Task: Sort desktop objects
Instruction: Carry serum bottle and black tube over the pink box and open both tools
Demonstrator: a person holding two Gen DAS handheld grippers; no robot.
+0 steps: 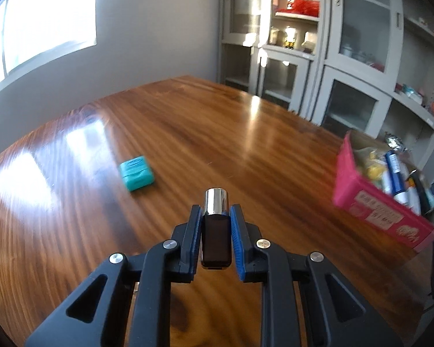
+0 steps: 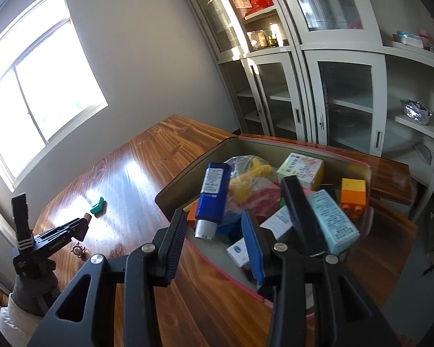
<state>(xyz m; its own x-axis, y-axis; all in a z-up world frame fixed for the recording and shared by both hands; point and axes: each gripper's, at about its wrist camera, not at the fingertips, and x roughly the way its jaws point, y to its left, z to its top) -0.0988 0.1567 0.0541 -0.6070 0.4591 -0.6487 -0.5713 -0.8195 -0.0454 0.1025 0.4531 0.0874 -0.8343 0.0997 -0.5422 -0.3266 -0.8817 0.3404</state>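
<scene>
My left gripper point(image 1: 216, 212) is shut on a small dark bottle with a silver cap point(image 1: 215, 228) and holds it above the wooden table point(image 1: 188, 133). A teal case point(image 1: 136, 173) lies on the table ahead and to the left. The pink box point(image 1: 370, 202) full of items stands to the right. In the right wrist view my right gripper point(image 2: 217, 225) is open and empty, hovering over the pink box point(image 2: 217, 266), above a blue bottle point(image 2: 212, 199), small cartons and toy bricks. The left gripper point(image 2: 78, 227) shows at far left, the teal case point(image 2: 97, 206) beyond it.
A small round copper-coloured object point(image 2: 78, 250) lies on the table under the left gripper. Grey glass-door cabinets point(image 2: 318, 86) stand behind the table. A window point(image 2: 34, 81) is at the left. The table's far edge runs close to the cabinets.
</scene>
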